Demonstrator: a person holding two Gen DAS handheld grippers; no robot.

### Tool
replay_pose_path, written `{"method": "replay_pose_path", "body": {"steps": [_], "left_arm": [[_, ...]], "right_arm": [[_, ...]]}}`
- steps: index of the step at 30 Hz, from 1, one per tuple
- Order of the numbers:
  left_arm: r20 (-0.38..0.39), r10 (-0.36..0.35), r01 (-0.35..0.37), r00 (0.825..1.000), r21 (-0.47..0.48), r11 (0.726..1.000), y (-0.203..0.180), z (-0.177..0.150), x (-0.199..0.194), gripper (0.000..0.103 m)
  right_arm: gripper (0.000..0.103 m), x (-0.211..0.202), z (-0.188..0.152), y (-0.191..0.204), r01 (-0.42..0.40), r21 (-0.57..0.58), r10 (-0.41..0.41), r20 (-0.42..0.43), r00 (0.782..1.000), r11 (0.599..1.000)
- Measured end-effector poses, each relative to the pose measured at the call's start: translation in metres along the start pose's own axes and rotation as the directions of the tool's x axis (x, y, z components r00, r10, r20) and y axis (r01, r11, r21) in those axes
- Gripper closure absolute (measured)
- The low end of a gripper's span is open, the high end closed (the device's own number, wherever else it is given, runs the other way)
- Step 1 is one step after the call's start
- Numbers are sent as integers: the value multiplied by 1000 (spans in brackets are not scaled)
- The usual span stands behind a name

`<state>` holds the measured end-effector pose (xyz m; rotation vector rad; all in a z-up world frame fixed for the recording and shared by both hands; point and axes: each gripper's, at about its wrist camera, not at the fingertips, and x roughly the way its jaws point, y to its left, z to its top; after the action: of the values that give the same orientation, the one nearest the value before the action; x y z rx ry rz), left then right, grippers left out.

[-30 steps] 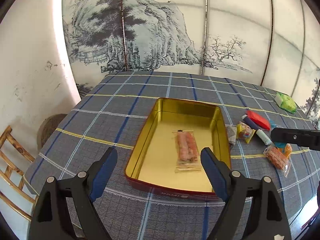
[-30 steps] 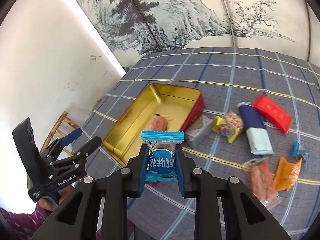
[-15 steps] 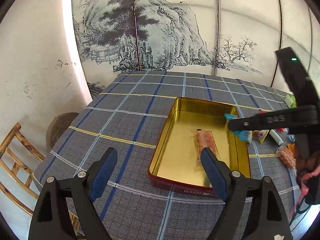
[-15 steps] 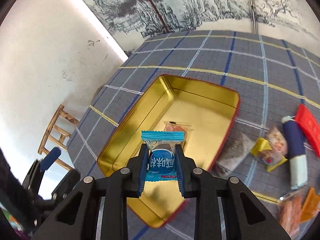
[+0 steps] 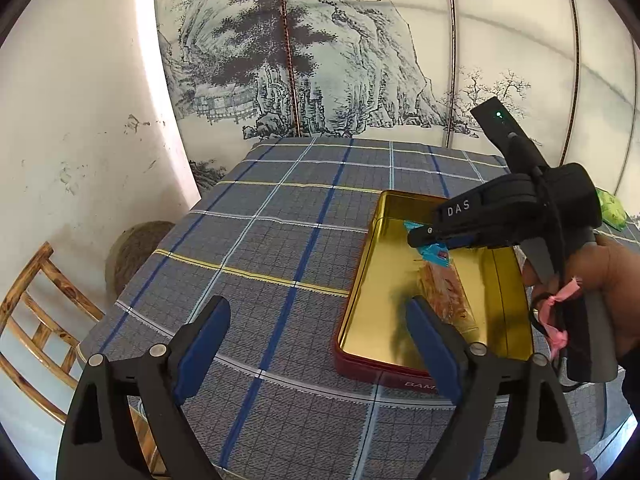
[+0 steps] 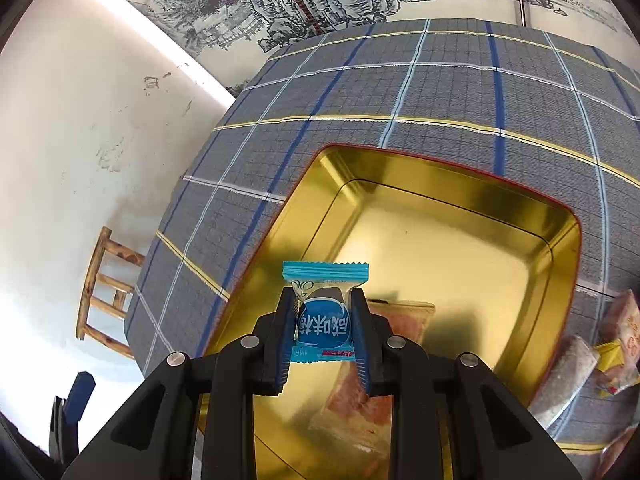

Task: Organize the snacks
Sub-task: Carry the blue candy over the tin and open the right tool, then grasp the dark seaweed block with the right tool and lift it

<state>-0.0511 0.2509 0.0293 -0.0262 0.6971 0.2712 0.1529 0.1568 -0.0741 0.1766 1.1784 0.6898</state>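
- My right fingers [image 6: 323,334] pinch the blue candy [image 6: 325,322] above the gold tin [image 6: 460,196], inside its rim.
- A sausage packet [image 6: 362,392] lies beneath; the far tin floor is bare.
- My left fingers [image 5: 320,344] gape wide over the worktop [image 5: 256,248], holding nothing.

Bright daylight, sharp, fisheye-warped edges

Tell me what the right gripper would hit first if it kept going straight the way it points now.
The right gripper, shut on the small blue-wrapped candy, points down into the open gold-lined tin. Its bare gold floor beyond the clear-wrapped orange snack probably comes first, though depth is unclear.
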Motion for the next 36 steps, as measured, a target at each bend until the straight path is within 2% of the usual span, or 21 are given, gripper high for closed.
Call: {"method": "replay_pose_path", "body": {"steps": [8,14,18,23,26,29,34,36], "left_arm": [[-12,3,-3,1000,-5,1000,5,-3,5,16],[-14,4,-5,1000,-6,1000,6,-4,5,16],[-13,4,-4,1000,1,1000,7,-5,3,16],[4,6,-6,1000,24,1000,3,-9,-9,15],[17,-2,1,1000,42,999,-5,-8,-17,15],[32,-26,24,999,68,997,-17,-7,-26,15],[50,-76,69,996,128,989,-47,-4,-39,13],[49,-115,106,992,158,982,-62,-4,-45,13]], "right_arm": [[75,0,7,6,-20,22,20,31,999,1000],[75,-24,3,11,-64,-5,64,93,994,998],[75,-49,-11,12,-70,-44,76,148,986,997],[75,-93,-47,-6,-74,-60,86,238,968,995],[75,-126,-78,-29,-34,-60,50,300,953,998],[75,-158,-113,-62,55,-39,-38,353,935,998],[75,-201,-164,-125,182,63,-192,391,900,981],[75,-213,-182,-149,208,103,-232,393,890,973]]}}
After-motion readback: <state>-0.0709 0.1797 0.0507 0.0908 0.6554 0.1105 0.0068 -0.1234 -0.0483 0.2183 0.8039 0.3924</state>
